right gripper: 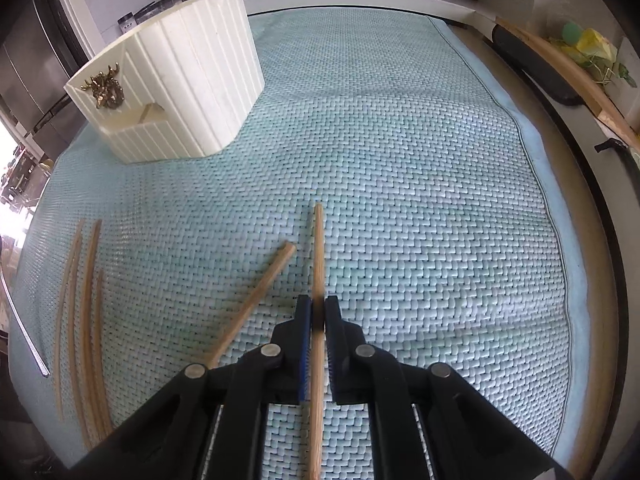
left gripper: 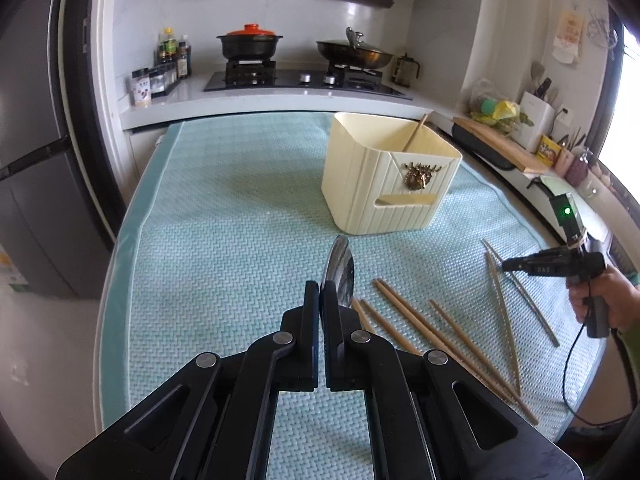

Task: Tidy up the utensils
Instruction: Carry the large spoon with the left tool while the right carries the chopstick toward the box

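Currently the left gripper (left gripper: 320, 292) clamps a spoon (left gripper: 340, 272) near the holder (left gripper: 384, 184); the right gripper (right gripper: 316, 312) pinches one chopstick (right gripper: 318, 264). Off-centre grips risk pivoting, missing its rim.

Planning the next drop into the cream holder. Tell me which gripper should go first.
Left, probably. The left gripper is shut on the spoon, with the cream holder just ahead. The right gripper grips a chopstick, but the holder sits far off to its left.
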